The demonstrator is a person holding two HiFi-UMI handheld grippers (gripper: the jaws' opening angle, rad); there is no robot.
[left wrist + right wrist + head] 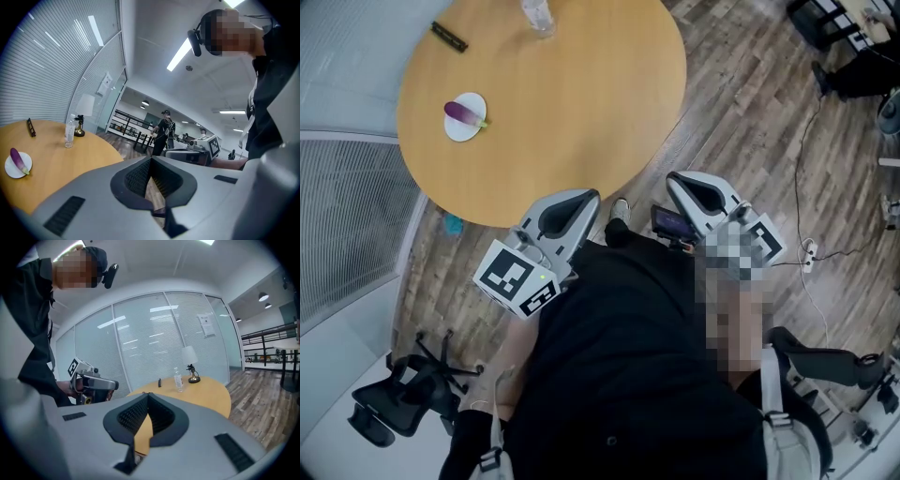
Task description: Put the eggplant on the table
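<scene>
A purple eggplant (464, 113) lies on a small white plate (459, 132) near the left side of the round wooden table (562, 103). The left gripper view shows the same eggplant (18, 161) and plate (13, 169) at its far left. My left gripper (591, 195) is held close to the body, its tip just off the table's near edge, shut with nothing in it. My right gripper (675, 178) hangs over the wooden floor to the right of the table, also shut and empty. Both are far from the eggplant.
A clear water bottle (537, 14) and a flat black object (449, 37) sit at the table's far side, with a small lamp (190, 363) beside the bottle. An office chair (403, 394) lies tipped at lower left. Cables and a power strip (809, 251) cross the floor at right. A person (164, 131) stands in the background.
</scene>
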